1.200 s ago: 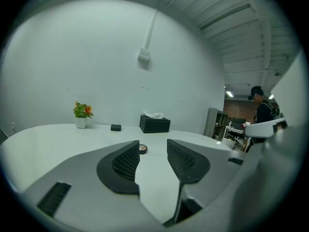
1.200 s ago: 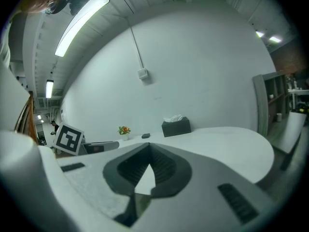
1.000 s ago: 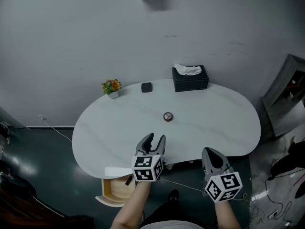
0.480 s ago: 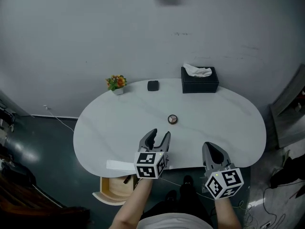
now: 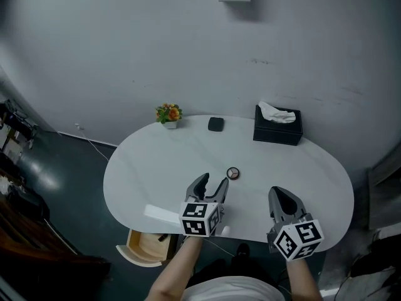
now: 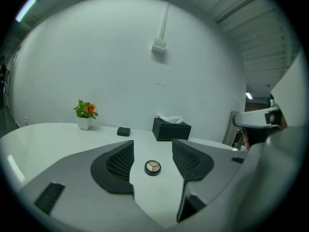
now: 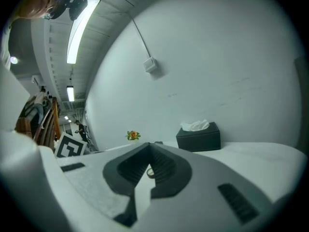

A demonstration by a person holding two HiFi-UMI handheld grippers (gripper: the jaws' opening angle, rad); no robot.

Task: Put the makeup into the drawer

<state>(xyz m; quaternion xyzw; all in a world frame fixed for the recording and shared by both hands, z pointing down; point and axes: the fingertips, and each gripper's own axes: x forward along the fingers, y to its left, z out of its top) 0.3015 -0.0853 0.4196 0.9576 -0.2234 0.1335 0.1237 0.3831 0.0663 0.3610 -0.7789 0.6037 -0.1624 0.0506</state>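
Note:
A small round makeup compact (image 5: 233,174) with beige shades lies near the middle of the white oval table (image 5: 156,168). My left gripper (image 5: 211,184) hovers over the table's front part, just short of the compact; its jaws are opening and nothing is between the pads. In the left gripper view the compact (image 6: 152,167) lies on the table ahead, framed by the left gripper (image 6: 152,159). To the right, my right gripper (image 5: 281,195) is shut and empty. The right gripper (image 7: 149,148) shows its tips together. The open wooden drawer (image 5: 145,248) sticks out under the table's front left edge.
At the table's back stand a black tissue box (image 5: 278,128), a small black box (image 5: 215,124) and a little flower pot (image 5: 168,114). A dark small item (image 5: 161,237) lies in the drawer. A cable runs over the dark floor (image 5: 69,168) at the left.
Both grippers have moved forward over the table toward the compact, the right one farther. The left jaws stand wider apart than before.

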